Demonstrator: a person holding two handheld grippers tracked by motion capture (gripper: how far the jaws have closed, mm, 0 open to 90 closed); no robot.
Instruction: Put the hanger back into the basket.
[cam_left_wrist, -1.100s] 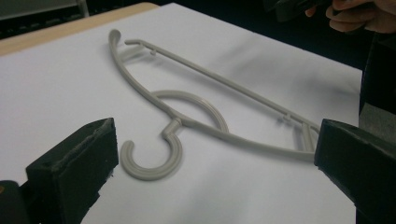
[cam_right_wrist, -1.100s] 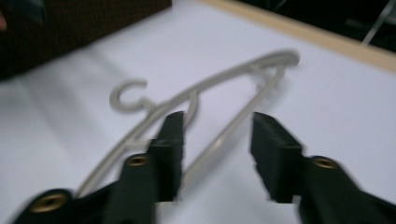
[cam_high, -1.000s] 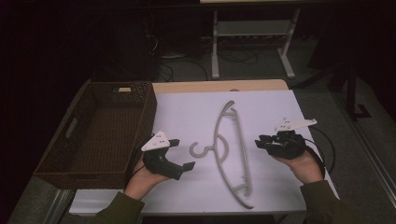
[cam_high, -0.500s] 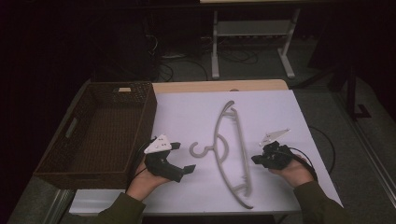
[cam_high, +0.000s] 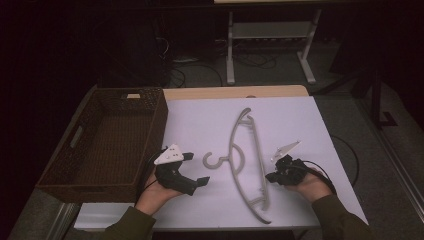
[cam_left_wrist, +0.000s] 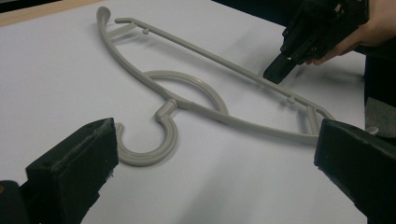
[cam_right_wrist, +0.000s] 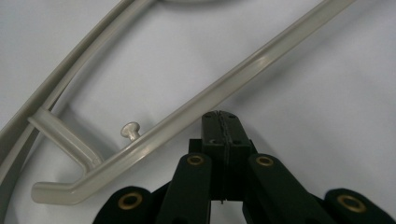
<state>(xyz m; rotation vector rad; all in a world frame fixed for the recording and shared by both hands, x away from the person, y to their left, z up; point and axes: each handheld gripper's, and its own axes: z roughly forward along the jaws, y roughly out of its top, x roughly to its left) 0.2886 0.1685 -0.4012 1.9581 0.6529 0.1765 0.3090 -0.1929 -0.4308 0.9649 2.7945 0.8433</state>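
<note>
- The person's two sleeves are coming in from the near edge of the white surface, one on each side.
- The left hand is holding the left tool low over the surface, just to the right of the basket.
- In the left gripper view, the jaws of the left tool are standing wide apart with nothing between them, and they are pointing toward the hook of the hanger.
- The right hand is holding the right tool on the right side of the surface.
- In the right gripper view, the jaws of the right tool are pressed together with nothing pinched between them.
- The tip of the right tool is sitting right next to the straight bar of the hanger, close to a little peg. I cannot tell if the tip is touching the bar.
- The grey hanger is lying flat in the middle of the surface, between the two tools.
- The hook of the hanger is pointing left, toward the left tool. The long body of the hanger is running from near to far.
- The brown woven basket is sitting on the left side of the surface. It is open at the top, and it is well apart from the hanger.
- Beyond the surface, metal legs and dark cables are resting on the floor in the dim room.
</note>
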